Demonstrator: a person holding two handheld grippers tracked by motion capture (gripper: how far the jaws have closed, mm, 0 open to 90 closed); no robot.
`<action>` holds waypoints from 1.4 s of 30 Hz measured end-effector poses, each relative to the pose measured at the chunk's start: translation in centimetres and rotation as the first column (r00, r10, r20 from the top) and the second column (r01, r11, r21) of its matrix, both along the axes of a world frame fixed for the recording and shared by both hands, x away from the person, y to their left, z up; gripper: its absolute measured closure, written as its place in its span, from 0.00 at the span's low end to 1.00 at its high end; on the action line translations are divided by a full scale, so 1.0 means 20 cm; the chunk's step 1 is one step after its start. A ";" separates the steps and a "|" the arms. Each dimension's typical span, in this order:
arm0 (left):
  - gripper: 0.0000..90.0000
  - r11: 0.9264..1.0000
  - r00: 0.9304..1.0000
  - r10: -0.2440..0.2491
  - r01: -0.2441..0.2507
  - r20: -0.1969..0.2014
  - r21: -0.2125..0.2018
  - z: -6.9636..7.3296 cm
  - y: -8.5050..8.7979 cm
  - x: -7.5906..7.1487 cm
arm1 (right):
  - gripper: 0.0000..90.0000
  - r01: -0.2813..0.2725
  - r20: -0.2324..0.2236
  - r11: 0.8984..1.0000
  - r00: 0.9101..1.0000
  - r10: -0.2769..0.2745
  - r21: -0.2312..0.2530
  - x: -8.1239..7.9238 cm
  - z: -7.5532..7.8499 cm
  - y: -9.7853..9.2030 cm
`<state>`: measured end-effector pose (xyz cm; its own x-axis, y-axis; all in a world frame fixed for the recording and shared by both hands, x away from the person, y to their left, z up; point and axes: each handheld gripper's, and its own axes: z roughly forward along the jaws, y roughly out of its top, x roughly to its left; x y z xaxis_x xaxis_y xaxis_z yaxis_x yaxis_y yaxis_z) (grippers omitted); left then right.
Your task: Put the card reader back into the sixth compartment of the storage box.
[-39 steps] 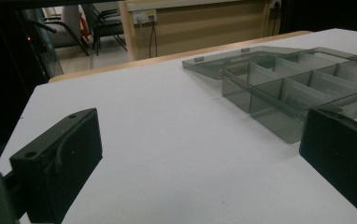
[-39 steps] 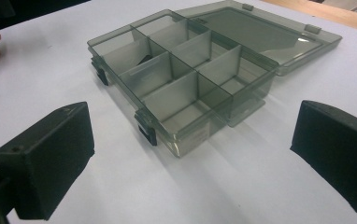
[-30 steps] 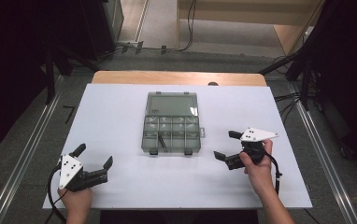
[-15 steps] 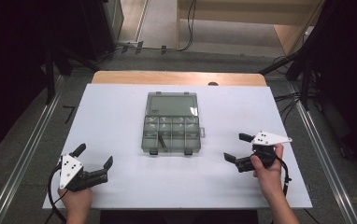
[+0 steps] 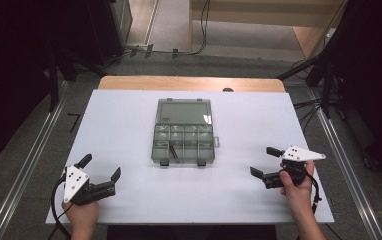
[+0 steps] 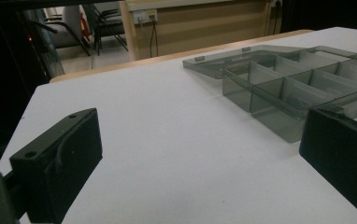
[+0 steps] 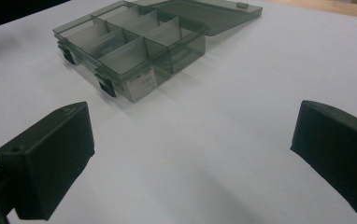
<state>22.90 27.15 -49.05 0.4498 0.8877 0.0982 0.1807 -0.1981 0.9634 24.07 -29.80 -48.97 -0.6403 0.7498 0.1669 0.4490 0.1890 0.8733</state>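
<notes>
- High view: smoked clear compartment box (image 5: 183, 132) lying mid-table on the white tabletop (image 5: 129, 125), lid flat open toward the far edge, dividers showing.
- Same view: left gripper (image 5: 99, 170) low at the near left corner, jaws spread wide, gripping nothing, well apart from the box.
- Same view: right gripper (image 5: 266, 161) at the near right in a hand (image 5: 295, 184), jaws gaping too, empty, well off the box's right side.
- Left gripper view: left gripper (image 6: 200, 154) with both black jaws far apart over bare white tabletop (image 6: 167, 140); compartment box (image 6: 298, 88) ahead to the right, lid laid back behind it.
- Right gripper view: right gripper (image 7: 190, 158) wide open, nothing between the jaws; compartment box (image 7: 134, 51) ahead to the left, black latches facing the camera, resting on the tabletop (image 7: 242, 93).
</notes>
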 end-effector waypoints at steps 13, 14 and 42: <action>0.00 1.000 1.000 0.001 -0.001 0.000 0.001 0.00 0.00 0.00 | 0.00 0.045 0.019 0.998 0.999 -0.045 0.036 -0.07 -0.04 -0.12; 0.00 1.000 1.000 0.001 -0.001 0.000 0.000 0.00 0.00 0.00 | 0.00 0.047 0.029 0.998 0.998 -0.049 0.038 -0.08 -0.04 -0.13; 0.00 1.000 1.000 0.015 -0.015 -0.008 0.001 0.00 0.00 0.01 | 0.00 0.141 0.152 0.977 0.975 -0.165 0.159 -0.20 -0.11 -0.44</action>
<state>23.15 27.15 -49.02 0.4368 0.8945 0.0955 0.1916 -0.1962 0.9617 19.98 -38.54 -51.25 -0.5478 0.8160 0.1847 0.3119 -0.0057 0.9501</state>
